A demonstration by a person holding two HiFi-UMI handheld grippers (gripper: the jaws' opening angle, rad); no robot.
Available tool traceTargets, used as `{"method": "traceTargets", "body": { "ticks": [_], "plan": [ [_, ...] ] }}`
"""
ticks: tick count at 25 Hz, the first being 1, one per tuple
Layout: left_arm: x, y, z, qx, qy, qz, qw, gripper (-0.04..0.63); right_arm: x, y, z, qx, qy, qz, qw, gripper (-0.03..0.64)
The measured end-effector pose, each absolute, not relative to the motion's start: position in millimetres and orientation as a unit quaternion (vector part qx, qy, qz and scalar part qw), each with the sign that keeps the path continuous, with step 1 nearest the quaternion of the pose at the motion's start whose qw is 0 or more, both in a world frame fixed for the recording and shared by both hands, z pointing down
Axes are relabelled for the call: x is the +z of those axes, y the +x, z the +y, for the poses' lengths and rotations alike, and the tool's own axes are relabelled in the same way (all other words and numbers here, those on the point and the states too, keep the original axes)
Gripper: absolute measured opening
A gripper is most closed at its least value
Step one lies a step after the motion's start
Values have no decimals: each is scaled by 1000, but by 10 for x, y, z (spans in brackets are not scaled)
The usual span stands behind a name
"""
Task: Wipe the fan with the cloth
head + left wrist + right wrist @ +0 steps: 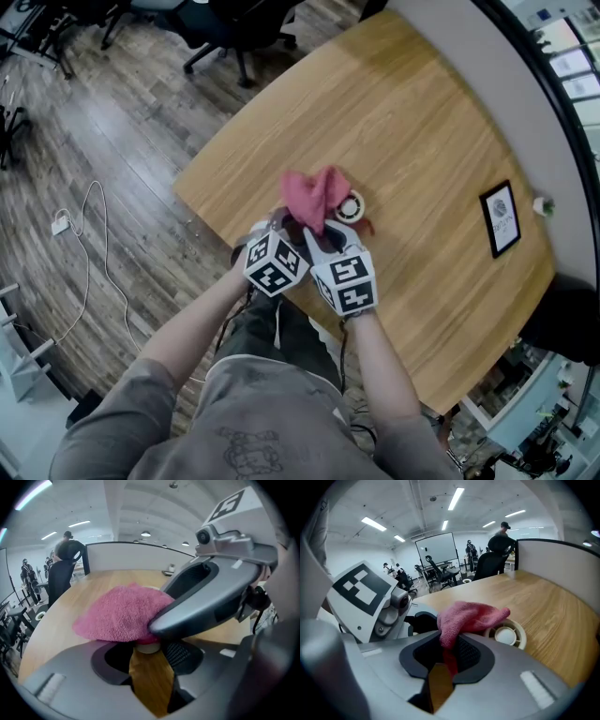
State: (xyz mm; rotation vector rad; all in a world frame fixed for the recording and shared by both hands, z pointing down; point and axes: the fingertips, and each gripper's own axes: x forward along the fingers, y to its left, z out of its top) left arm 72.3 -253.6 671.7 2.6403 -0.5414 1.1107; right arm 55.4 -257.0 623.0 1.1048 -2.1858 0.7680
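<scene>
Light wooden table [403, 122], curved edge, wood-plank floor [112, 141] beyond. Small white round fan [351, 205] lying flat near front edge. Pink cloth [314, 195] draped partly over fan. Black-framed card [500, 218] well apart, toward far side.

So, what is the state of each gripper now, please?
Left gripper: closed on the fan, beneath the cloth.
Right gripper: closed on the cloth.

Wooden table [422, 141], plank floor [112, 122], ceiling striplights [457, 496]
</scene>
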Motion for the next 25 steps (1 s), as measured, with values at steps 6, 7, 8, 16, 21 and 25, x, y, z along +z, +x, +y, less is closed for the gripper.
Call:
{"method": "traceTargets", "body": {
  "ticks": [6,7,8,16,21,25],
  "plan": [
    [6716,718,-2526,377,902,-176,116,193,6199,970,-2744,282,455,-795,286,77],
    [6714,720,-2529,377,902,-173,118,192,6185,1063,-2780,287,466,-789,279,77],
    [6714,719,-2534,377,902,-172,120,192,6178,1160,-2812,297,478,-782,270,78],
    [6738,712,-2518,378,903,-171,115,193,6124,1877,-2824,312,583,-703,260,78],
    [6718,545,-2448,390,899,-169,104,199,5807,1991,-2720,289,605,-699,249,77],
    [6357,444,-2516,363,906,-193,96,199,5347,2008,-2657,263,616,-709,223,77]
  ]
}}
